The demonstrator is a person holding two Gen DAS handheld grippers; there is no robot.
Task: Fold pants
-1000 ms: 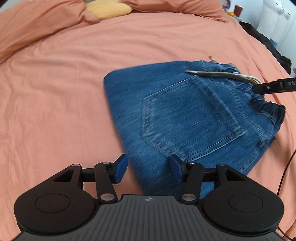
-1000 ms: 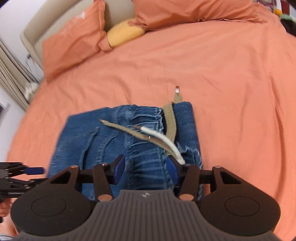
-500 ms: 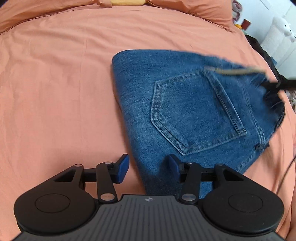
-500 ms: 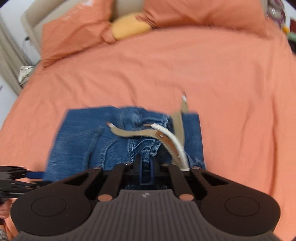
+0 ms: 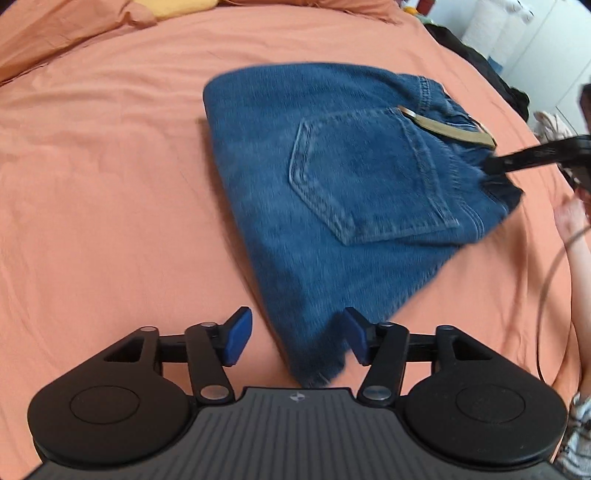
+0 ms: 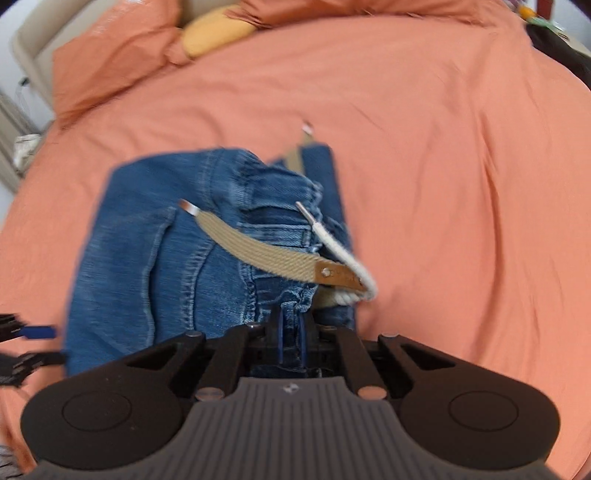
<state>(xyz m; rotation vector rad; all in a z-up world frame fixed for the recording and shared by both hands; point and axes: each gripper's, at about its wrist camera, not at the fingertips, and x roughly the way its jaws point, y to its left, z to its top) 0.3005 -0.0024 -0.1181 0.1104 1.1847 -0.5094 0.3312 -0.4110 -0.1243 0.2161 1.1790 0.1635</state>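
The folded blue jeans lie on the orange bed sheet, back pocket facing up. My left gripper hovers at their near corner. Its jaws are opening; the denim corner lies between them and the blue pads do not press on it. My right gripper is shut on the bunched waistband of the jeans. From the left wrist it shows as a black arm at the jeans' right end. A tan webbing belt and a white cord lie across the waistband.
Orange pillows and a yellow cushion sit at the head of the bed. A person's hand and a cable are at the right edge. Dark clothing lies at the far right. My left gripper shows at the left edge.
My right gripper went from open over the waistband to shut on it and the denim bunched up. The left gripper shifted along the jeans' near edge, and its jaws stand wider than half a second ago.
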